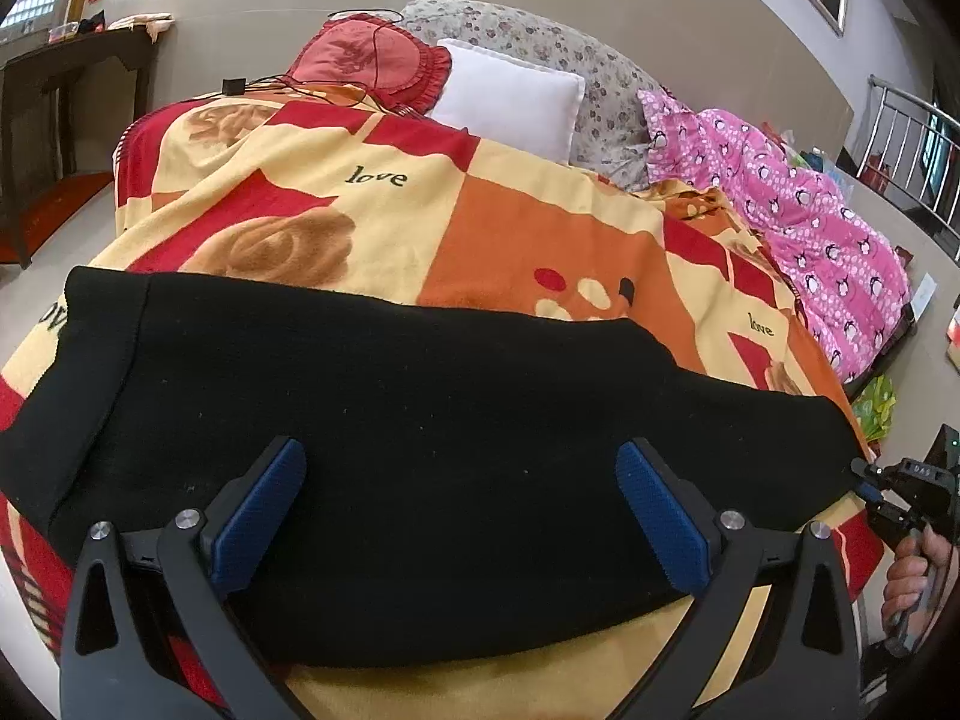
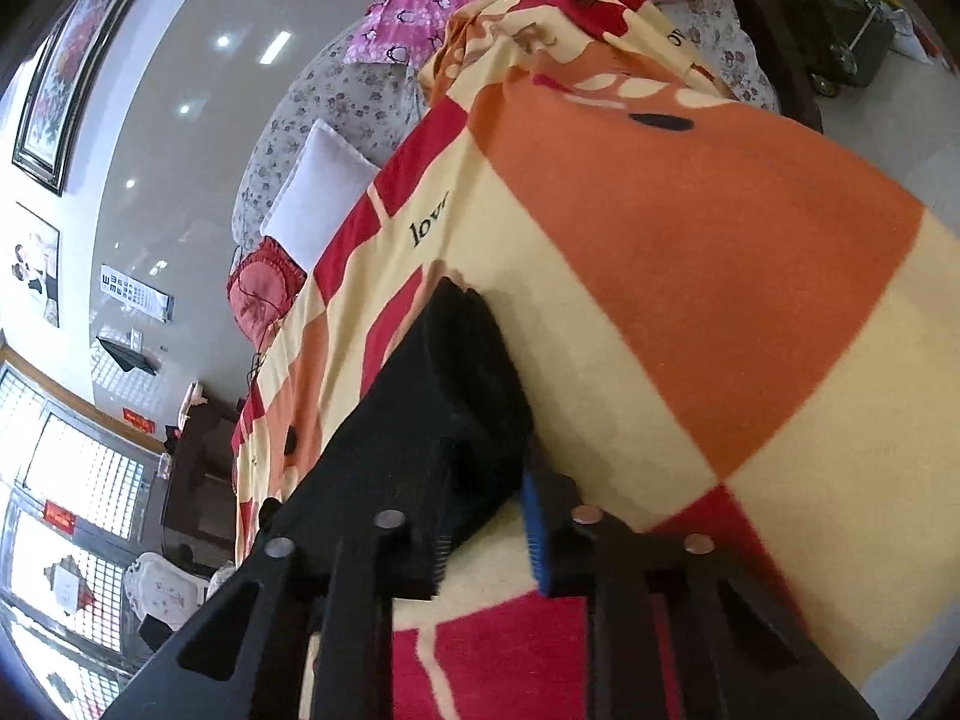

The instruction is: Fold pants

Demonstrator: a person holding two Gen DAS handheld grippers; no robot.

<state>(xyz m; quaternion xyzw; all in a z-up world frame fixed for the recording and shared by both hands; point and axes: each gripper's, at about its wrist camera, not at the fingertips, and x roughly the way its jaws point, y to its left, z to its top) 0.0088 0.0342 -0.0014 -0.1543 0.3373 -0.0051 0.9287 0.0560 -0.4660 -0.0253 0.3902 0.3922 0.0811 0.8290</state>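
Black pants (image 1: 390, 420) lie flat across the near end of a bed covered by a red, orange and yellow blanket (image 1: 510, 228). My left gripper (image 1: 462, 480) hovers over the middle of the pants, its blue-padded fingers (image 1: 264, 510) wide open and empty. My right gripper (image 1: 870, 483) shows at the far right, at the pants' right end. In the right wrist view the right gripper (image 2: 486, 480) is shut on the end of the pants (image 2: 474, 372), black cloth bunched between its jaws.
A red cushion (image 1: 372, 60), a white pillow (image 1: 510, 96) and a floral quilt (image 1: 540, 30) lie at the bed's head. A pink penguin quilt (image 1: 798, 204) lies along the right side. A dark wooden table (image 1: 60, 96) stands left. A metal railing (image 1: 912, 144) is right.
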